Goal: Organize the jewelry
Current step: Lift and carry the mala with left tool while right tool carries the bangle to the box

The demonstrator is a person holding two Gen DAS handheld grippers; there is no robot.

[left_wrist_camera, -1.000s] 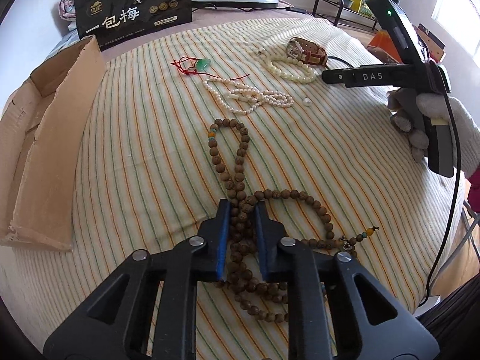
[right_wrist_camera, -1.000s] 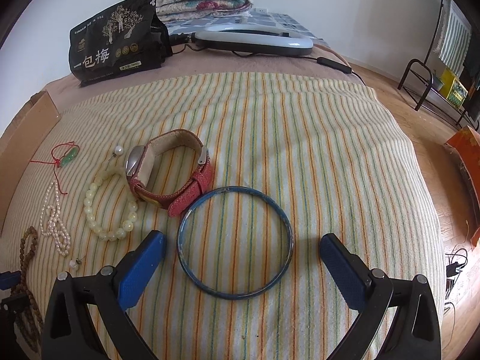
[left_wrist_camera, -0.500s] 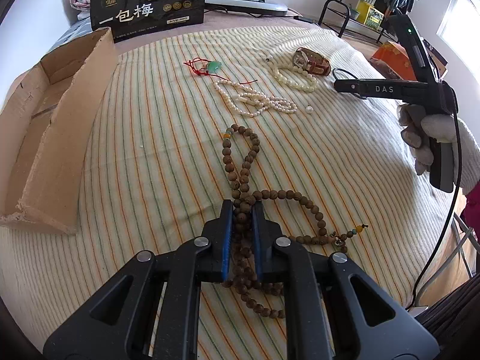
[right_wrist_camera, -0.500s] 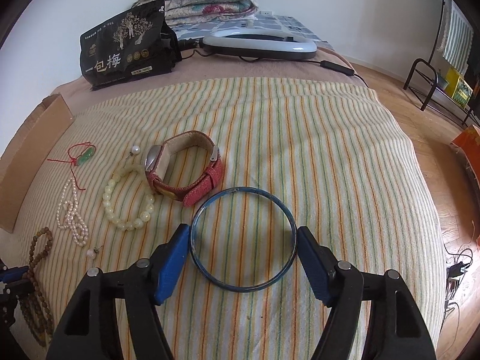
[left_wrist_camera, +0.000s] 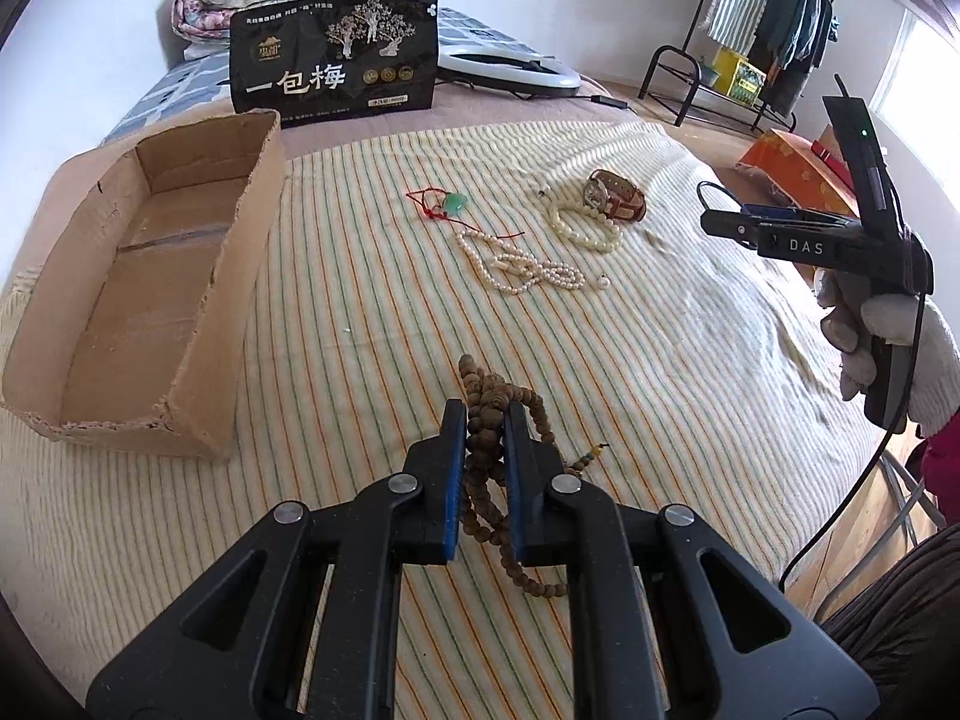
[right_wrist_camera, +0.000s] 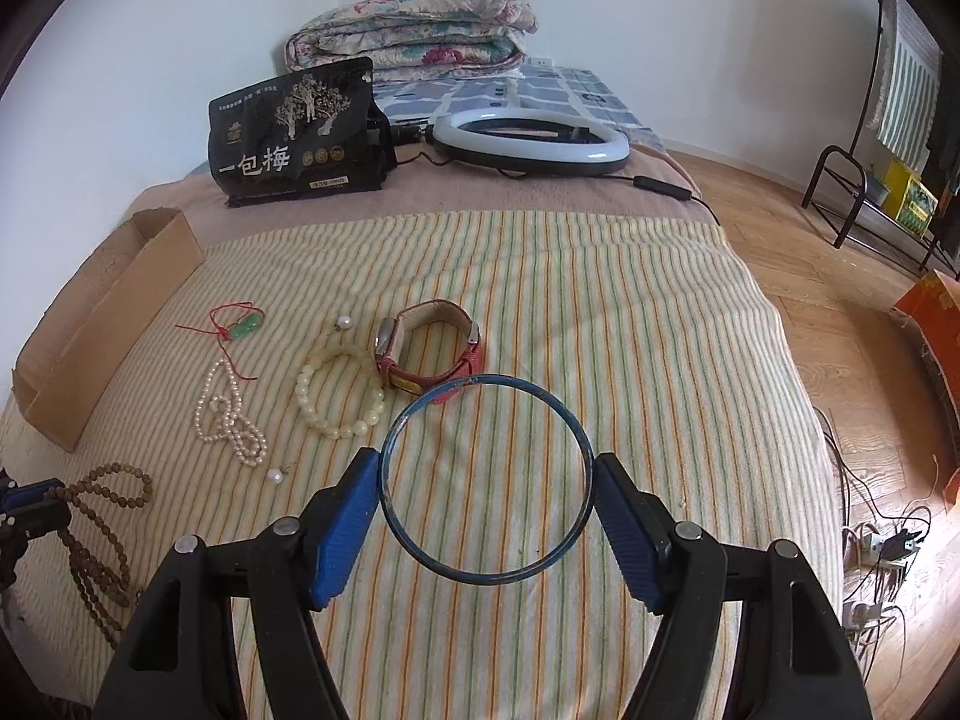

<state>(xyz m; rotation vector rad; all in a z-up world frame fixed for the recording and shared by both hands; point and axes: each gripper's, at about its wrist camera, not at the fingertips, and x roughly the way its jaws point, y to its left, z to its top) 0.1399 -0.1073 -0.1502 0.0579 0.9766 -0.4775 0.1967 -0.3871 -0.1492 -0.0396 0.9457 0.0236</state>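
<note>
My left gripper (left_wrist_camera: 485, 420) is shut on the brown wooden bead necklace (left_wrist_camera: 487, 432) and holds it lifted above the striped blanket, loops hanging down. The necklace also shows in the right wrist view (right_wrist_camera: 96, 516). My right gripper (right_wrist_camera: 486, 480) is shut on the blue bangle (right_wrist_camera: 486, 378), gripping its two sides, raised off the blanket. On the blanket lie a red-strap watch (right_wrist_camera: 429, 348), a pale bead bracelet (right_wrist_camera: 339, 396), a pearl string (right_wrist_camera: 228, 420) and a green pendant on red cord (right_wrist_camera: 243, 327). The open cardboard box (left_wrist_camera: 138, 300) stands at the left.
A black snack bag (left_wrist_camera: 333, 60) and a ring light (right_wrist_camera: 528, 141) lie at the back with a folded quilt (right_wrist_camera: 408, 24). Two loose pearl earrings (right_wrist_camera: 276, 476) lie among the jewelry. A metal rack (left_wrist_camera: 720, 78) stands on the floor at the right.
My left gripper lifted the wooden bead necklace off the blanket, bunching it. My right gripper closed on the blue bangle and raised it.
</note>
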